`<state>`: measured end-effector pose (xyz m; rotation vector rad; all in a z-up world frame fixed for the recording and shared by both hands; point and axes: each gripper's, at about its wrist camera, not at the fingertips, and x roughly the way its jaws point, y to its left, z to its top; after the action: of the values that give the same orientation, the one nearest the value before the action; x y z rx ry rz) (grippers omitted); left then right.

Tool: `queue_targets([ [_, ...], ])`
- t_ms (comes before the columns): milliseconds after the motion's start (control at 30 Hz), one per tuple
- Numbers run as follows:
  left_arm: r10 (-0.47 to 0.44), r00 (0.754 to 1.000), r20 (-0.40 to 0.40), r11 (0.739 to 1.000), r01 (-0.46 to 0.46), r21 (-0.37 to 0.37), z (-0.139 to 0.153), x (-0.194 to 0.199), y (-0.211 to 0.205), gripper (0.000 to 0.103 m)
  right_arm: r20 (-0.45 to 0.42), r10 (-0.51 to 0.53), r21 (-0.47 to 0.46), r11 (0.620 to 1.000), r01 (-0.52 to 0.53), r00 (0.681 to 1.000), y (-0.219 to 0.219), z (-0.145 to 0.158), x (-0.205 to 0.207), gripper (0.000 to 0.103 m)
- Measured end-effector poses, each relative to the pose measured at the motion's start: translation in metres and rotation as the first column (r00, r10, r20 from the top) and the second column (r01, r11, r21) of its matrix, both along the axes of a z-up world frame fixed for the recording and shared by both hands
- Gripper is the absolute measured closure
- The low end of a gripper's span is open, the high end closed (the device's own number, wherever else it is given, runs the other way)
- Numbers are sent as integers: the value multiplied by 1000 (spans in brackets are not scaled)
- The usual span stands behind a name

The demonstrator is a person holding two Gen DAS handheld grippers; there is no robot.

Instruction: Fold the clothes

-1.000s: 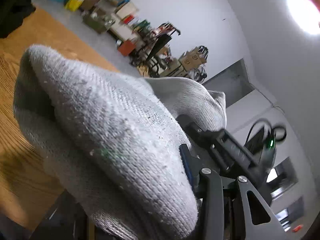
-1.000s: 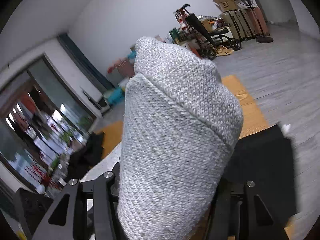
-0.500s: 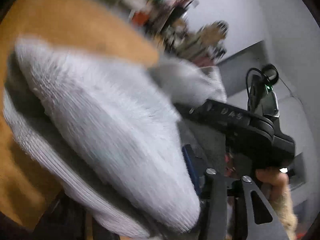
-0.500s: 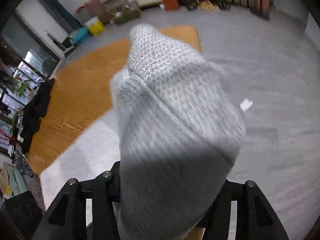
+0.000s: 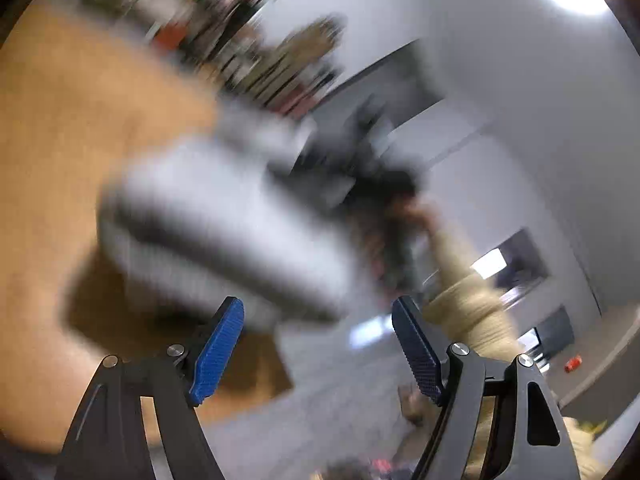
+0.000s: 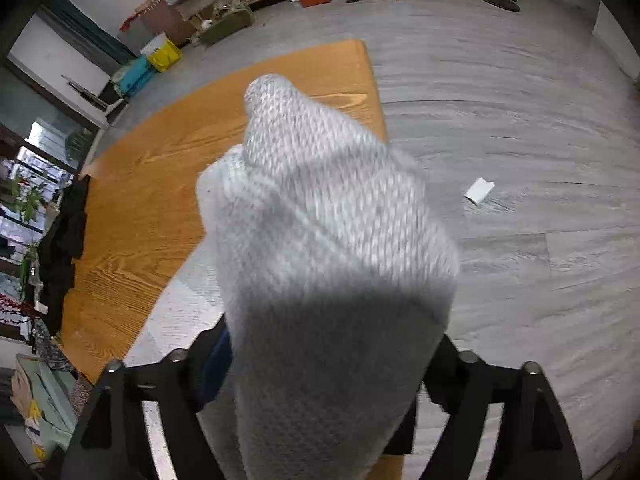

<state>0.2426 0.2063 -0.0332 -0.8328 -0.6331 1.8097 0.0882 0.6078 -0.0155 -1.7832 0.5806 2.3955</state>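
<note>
Your table (image 6: 132,200) is the broad orange wood slab under both views, with grey floor (image 6: 520,128) beyond its edge. The grey knit (image 6: 320,248) fills the middle of your right view, bunched in a tall fold that rises from between the fingers of your right gripper (image 6: 320,364); those jaws are opening, the knit is between them, and the cloth hides whether the pads press it. In your left view the knit (image 5: 224,232) is a blurred pale mass over the table (image 5: 60,140), ahead of your left gripper (image 5: 316,344). Its blue pads (image 5: 218,350) stand wide apart with nothing between them, and the jaws are opening. A dark garment (image 6: 64,240) lies at the table's far edge. A small white scrap (image 6: 479,191) sits on the floor. No writing is readable anywhere.
</note>
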Motion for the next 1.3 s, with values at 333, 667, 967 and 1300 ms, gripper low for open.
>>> queue_targets([
  [333,-59,977,-206,788,-81,-610,-24,-66,115,25,-76,-183,206,959,195,980,22,52,28,14],
  [667,-45,991,-123,776,-43,-630,-27,-131,153,21,-355,-39,67,996,67,934,-51,64,60,9],
  [967,-86,962,260,775,229,-589,-53,-152,122,13,-68,-231,300,923,241,971,-45,-21,-2,0],
  [1300,-110,956,271,783,251,-569,-3,-143,110,14,-266,-291,274,891,361,919,-46,51,43,4],
])
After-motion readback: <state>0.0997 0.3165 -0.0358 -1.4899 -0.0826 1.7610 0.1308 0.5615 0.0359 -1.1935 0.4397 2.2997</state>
